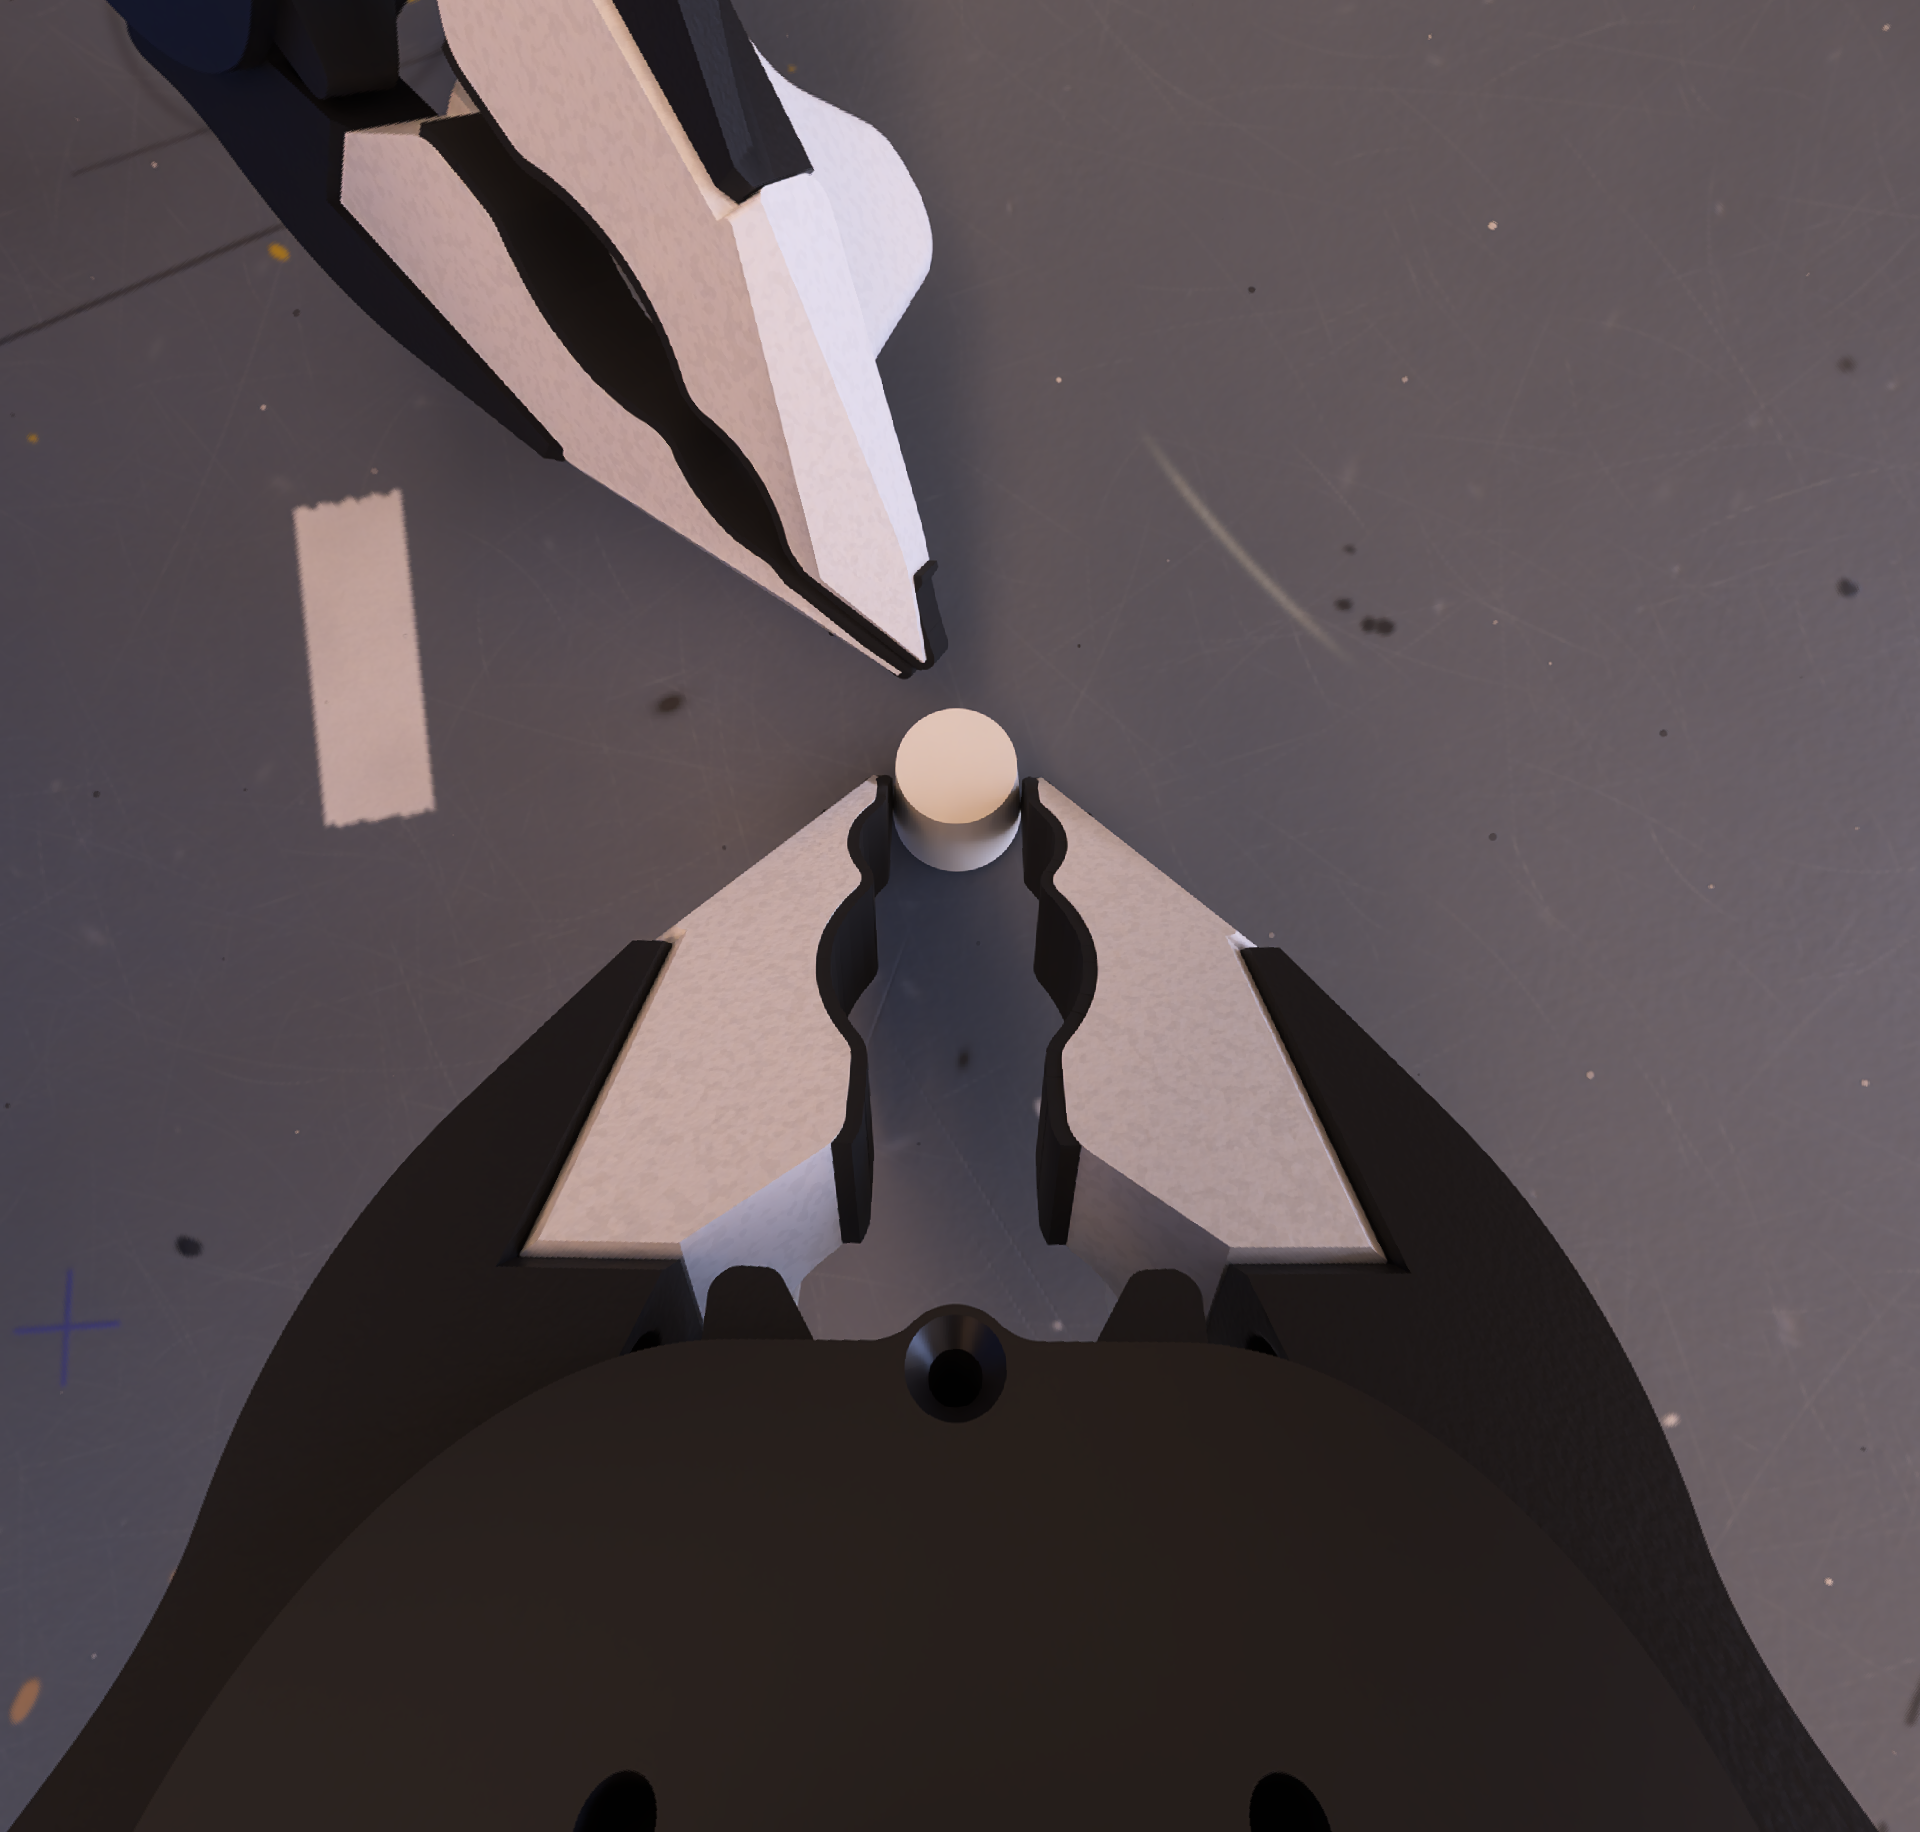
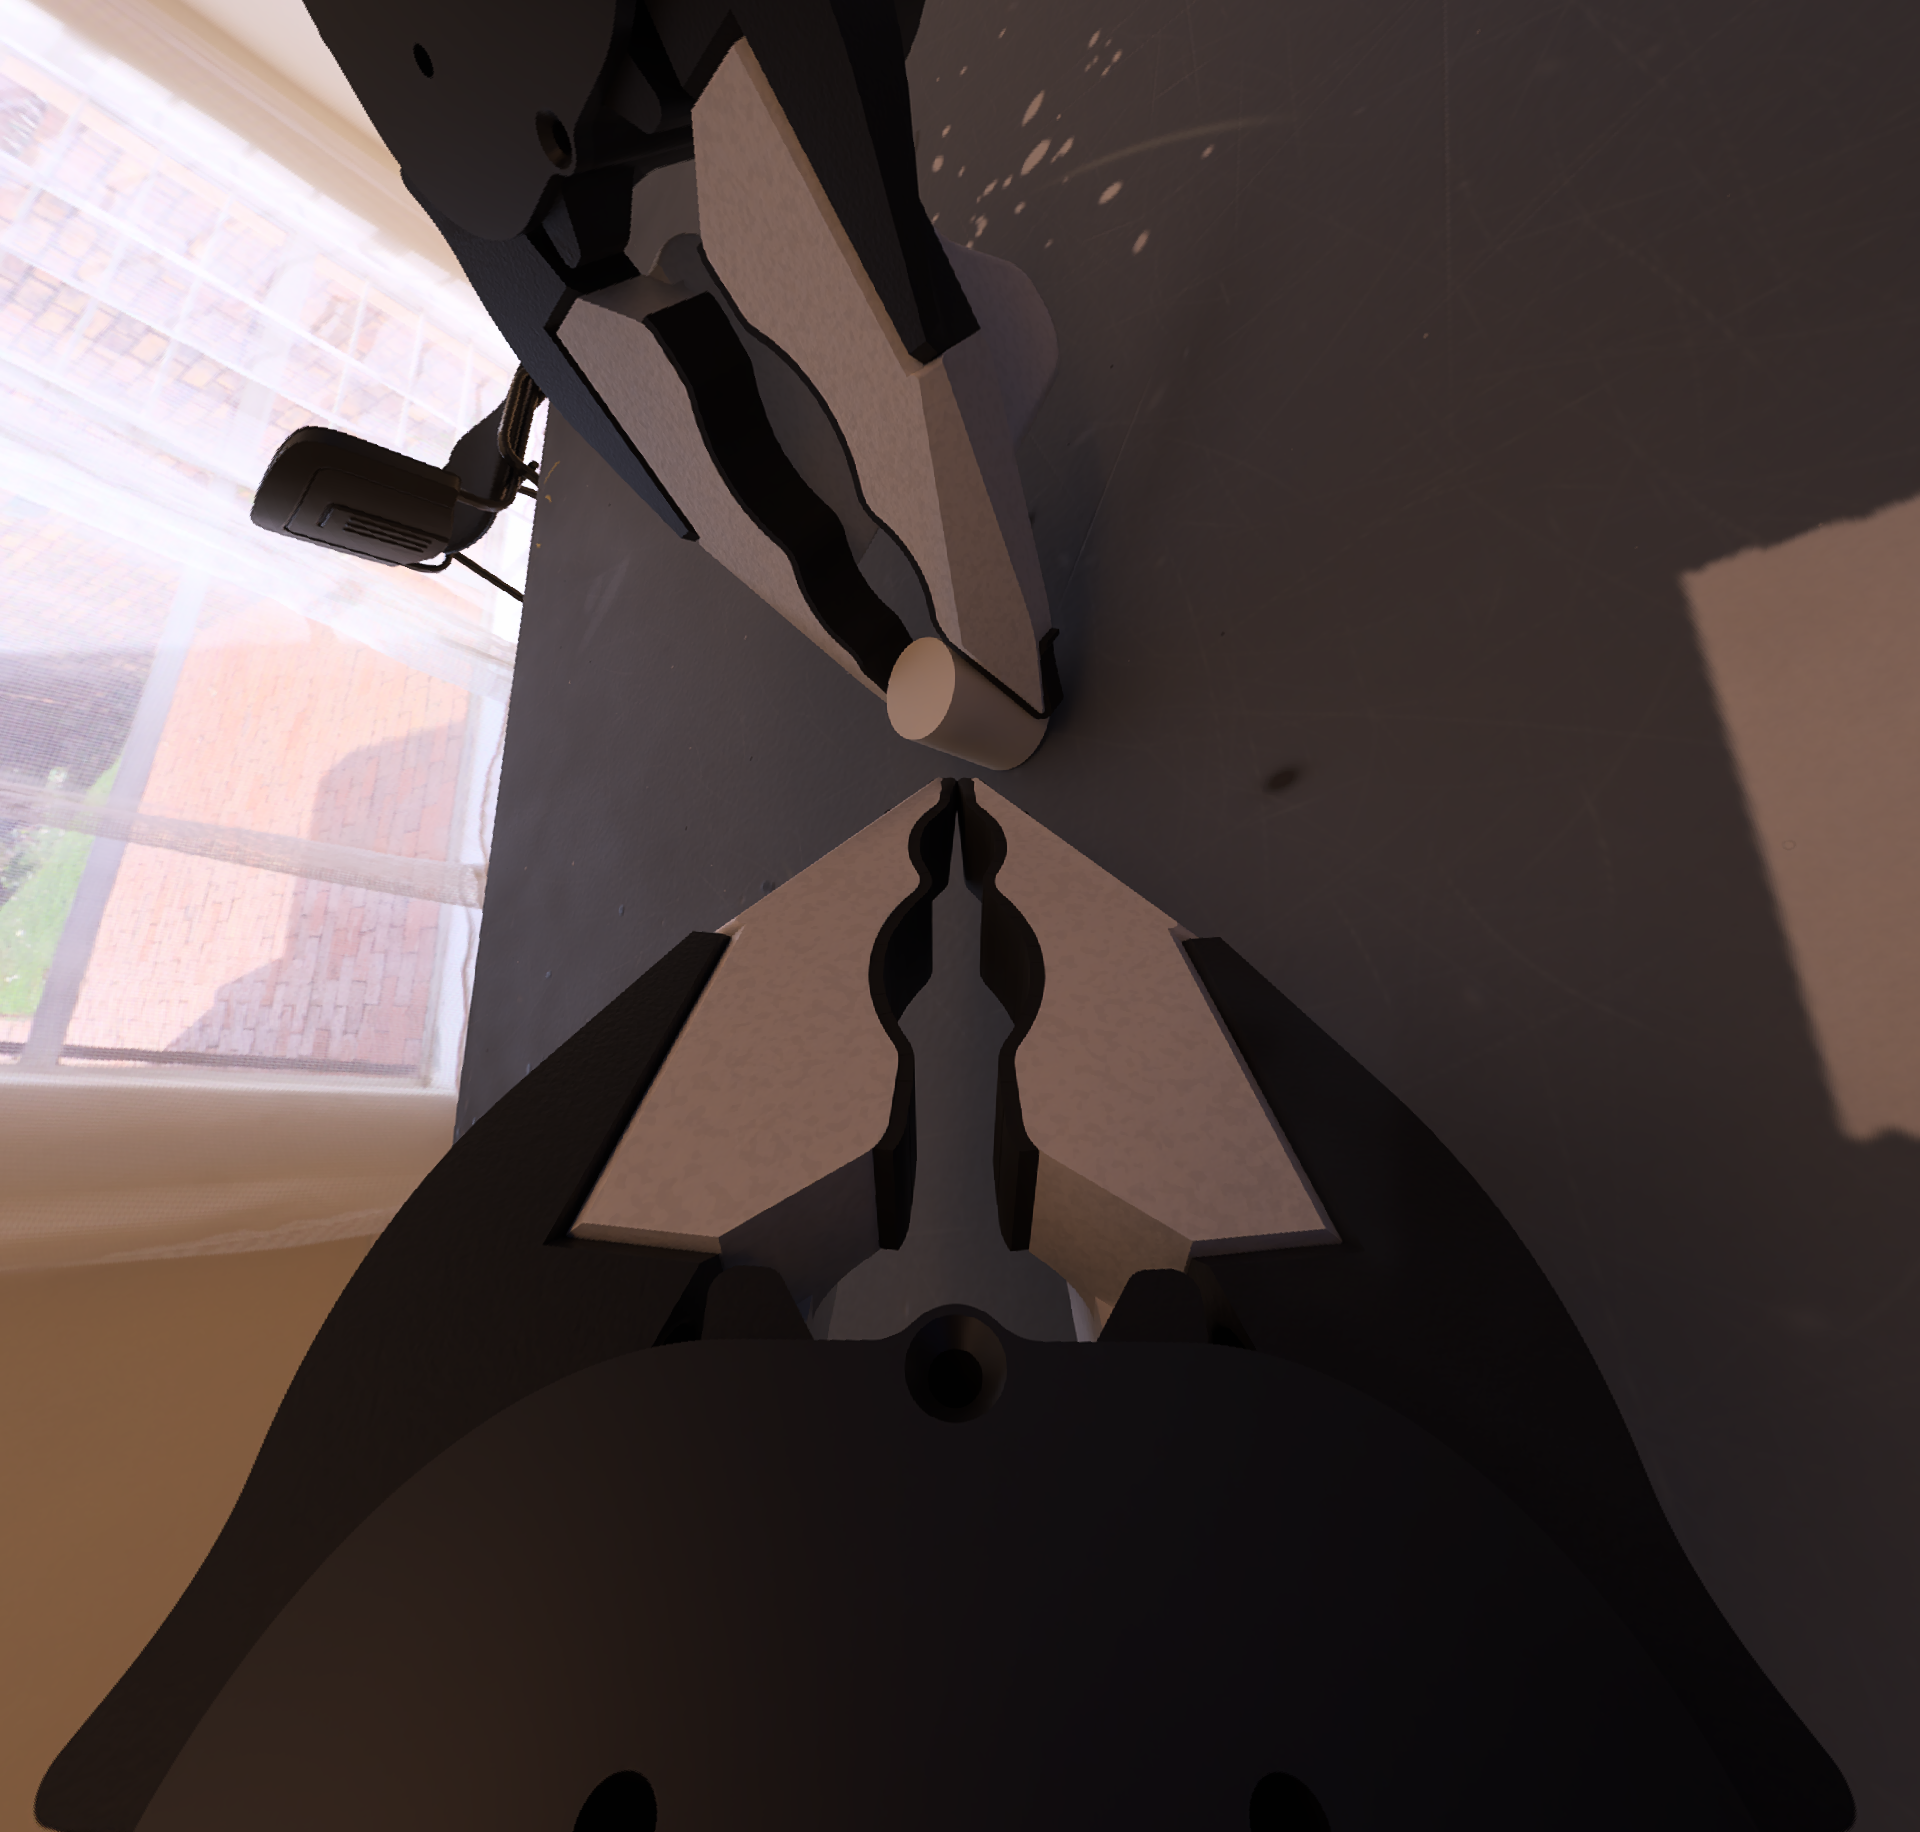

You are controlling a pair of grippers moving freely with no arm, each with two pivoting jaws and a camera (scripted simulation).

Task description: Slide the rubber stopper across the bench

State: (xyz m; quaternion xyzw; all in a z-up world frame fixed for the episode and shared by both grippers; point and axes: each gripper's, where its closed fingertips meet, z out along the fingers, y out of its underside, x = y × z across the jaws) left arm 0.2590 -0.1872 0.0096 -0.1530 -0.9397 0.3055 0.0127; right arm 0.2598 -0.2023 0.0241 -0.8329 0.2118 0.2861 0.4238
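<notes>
Stopper gripped on the counter

Left tongs (image 1: 956,795) clamp the rubber stopper (image 1: 956,769); right tongs (image 2: 958,790) are clenched, empty, just beside it.

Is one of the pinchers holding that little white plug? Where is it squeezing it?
Yes. The left hand-held gripper pinches the rubber stopper by its round sides, near its base on the bench. The right hand-held gripper is shut, holding nothing.

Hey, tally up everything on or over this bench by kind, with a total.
Tongs: 2, left and right
Rubber stopper: 1
Pale tape strip: 1
Black clip-like device at bench edge: 1
Total: 5
</notes>
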